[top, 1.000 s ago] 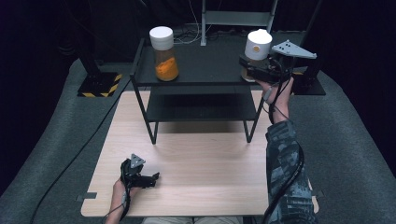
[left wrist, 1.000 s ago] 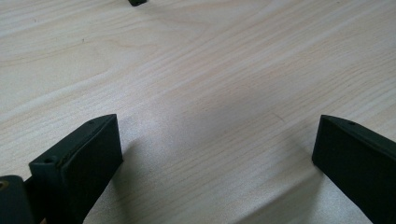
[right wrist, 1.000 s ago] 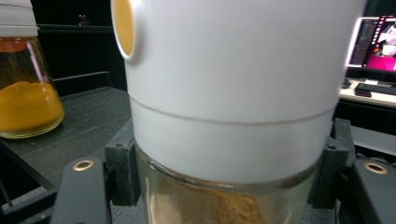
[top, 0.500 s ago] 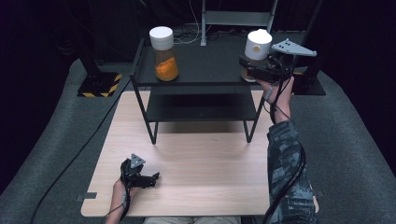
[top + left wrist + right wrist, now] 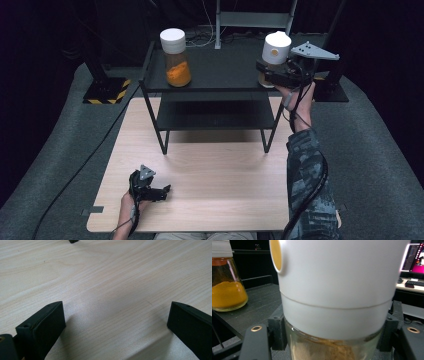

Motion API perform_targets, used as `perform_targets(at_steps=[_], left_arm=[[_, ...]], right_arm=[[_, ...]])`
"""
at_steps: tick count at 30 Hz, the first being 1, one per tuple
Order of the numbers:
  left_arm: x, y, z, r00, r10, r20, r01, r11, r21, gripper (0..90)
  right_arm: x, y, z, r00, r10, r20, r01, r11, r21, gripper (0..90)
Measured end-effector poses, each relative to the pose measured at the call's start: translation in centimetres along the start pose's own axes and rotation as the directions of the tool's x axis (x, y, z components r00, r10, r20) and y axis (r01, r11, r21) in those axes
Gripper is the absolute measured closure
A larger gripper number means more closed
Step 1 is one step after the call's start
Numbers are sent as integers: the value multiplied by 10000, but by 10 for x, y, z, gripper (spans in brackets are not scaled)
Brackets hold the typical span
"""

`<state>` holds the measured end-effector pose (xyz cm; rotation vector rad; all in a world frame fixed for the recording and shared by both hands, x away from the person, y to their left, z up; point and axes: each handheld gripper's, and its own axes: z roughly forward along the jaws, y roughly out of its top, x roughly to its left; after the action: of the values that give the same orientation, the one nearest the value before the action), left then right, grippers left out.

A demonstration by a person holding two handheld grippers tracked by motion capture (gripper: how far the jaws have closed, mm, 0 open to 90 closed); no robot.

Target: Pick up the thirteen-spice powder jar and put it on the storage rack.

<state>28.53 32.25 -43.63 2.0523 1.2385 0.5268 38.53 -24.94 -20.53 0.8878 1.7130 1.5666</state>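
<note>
Rt tongs (image 5: 332, 340) grip jar (image 5: 337, 290) — base cut off.

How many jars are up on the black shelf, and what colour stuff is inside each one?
Jar with orange powder: 1
Jar with light brown powder, gripped by the right gripper: 1
Total: 2 jars, both with white lids, both on the top of the black shelf.
</note>
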Motion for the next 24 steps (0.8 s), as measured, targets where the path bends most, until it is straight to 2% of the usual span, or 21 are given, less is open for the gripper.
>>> perform_targets(at_steps=[4,8,12,17,24], left_arm=[[0,0,0,10000,-8,3,8,10000,2,9],[0,0,0,10000,0,0,0,10000,2,9],[0,0,0,10000,-2,-1,2,10000,-2,9],[0,0,0,10000,29,0,-29,10000,12,9],[0,0,0,10000,25,-5,-25,10000,15,9]], right_arm=[[-3,3,0,9999,58,-109,-56,9999,139,280],[-4,12,-2,9999,-70,-139,79,9979,647,198],[-4,22,-5,9996,-230,-142,246,9918,1254,106],[1,31,-14,9974,-682,-221,710,9820,1752,56],[11,34,-35,9894,-1391,-415,1449,9647,2201,31]])
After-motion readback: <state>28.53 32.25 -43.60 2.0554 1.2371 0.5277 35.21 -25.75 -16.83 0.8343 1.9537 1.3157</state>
